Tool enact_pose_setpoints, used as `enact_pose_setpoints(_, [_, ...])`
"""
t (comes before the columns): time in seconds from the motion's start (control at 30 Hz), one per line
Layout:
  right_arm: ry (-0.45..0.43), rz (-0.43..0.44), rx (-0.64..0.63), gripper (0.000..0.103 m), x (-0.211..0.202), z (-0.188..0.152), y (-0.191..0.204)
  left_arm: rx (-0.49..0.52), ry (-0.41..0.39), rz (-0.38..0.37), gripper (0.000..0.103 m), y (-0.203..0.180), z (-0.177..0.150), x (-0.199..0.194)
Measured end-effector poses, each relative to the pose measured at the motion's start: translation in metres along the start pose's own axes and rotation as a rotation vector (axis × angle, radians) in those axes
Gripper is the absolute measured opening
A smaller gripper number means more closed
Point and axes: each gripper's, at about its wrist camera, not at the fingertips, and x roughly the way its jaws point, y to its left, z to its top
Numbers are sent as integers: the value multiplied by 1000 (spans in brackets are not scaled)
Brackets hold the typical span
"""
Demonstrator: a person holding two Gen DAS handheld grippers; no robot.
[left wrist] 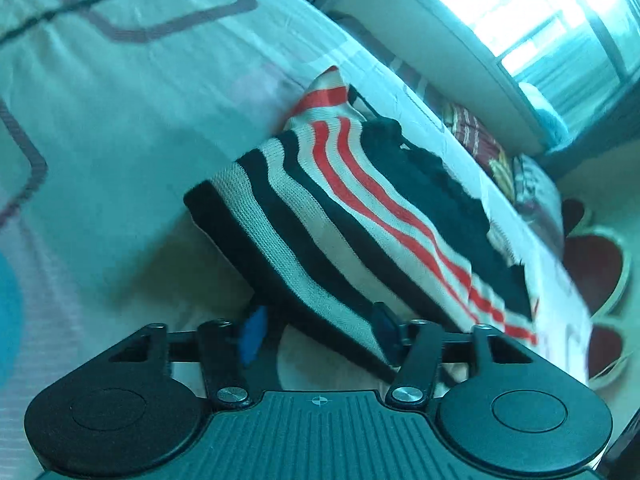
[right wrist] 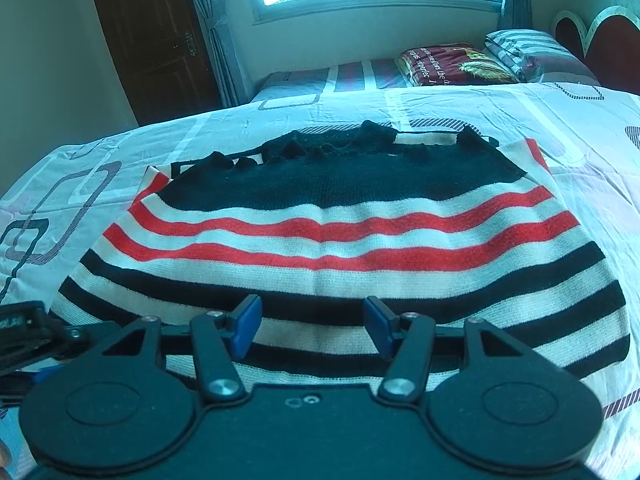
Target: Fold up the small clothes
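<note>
striped sweater (right wrist: 340, 240) flat on bed (right wrist: 580, 120), hem between spread right jaws.

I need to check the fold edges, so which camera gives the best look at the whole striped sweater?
The right wrist view: the striped sweater lies flat on the bed, seen nearly whole and square-on. The left wrist view shows the sweater tilted, blurred and from one corner, its near edge at the open left gripper.
</note>
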Motion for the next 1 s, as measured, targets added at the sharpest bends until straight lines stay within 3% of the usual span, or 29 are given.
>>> enact_pose_setpoints(0.23, [-7,1,3,50,3,2,-1,-144,-30,-121,56,16,3,28])
enact_pose_setpoints(0.37, [-14,1,2,50,6,4,-1,-207,-71,-153,56,20,10,41])
enact_pose_setpoints(0.43, [-20,0,-4,49,7,7,0,-225,-95,-160,44,19,11,46])
enact_pose_setpoints(0.5, [-25,-4,-16,48,9,10,0,-249,-105,-170,40,20,14,53])
enact_pose_setpoints(0.57, [-37,-16,-28,46,9,15,1,-231,-112,-165,36,17,14,51])
enact_pose_setpoints(0.63, [-46,-26,-35,45,10,20,1,-196,-128,-152,25,11,16,48])
enact_pose_setpoints(0.7, [-51,-53,-60,43,13,23,4,-152,-148,-141,23,5,19,46])
enact_pose_setpoints(0.8, [16,-93,-149,45,36,6,7,-134,-144,-138,21,3,21,45])
enact_pose_setpoints(0.87, [0,-130,-227,46,36,-1,18,-97,-159,-134,20,-2,23,42])
enact_pose_setpoints(1.0, [7,-90,-155,46,34,6,8,44,-221,-151,15,-25,25,29])
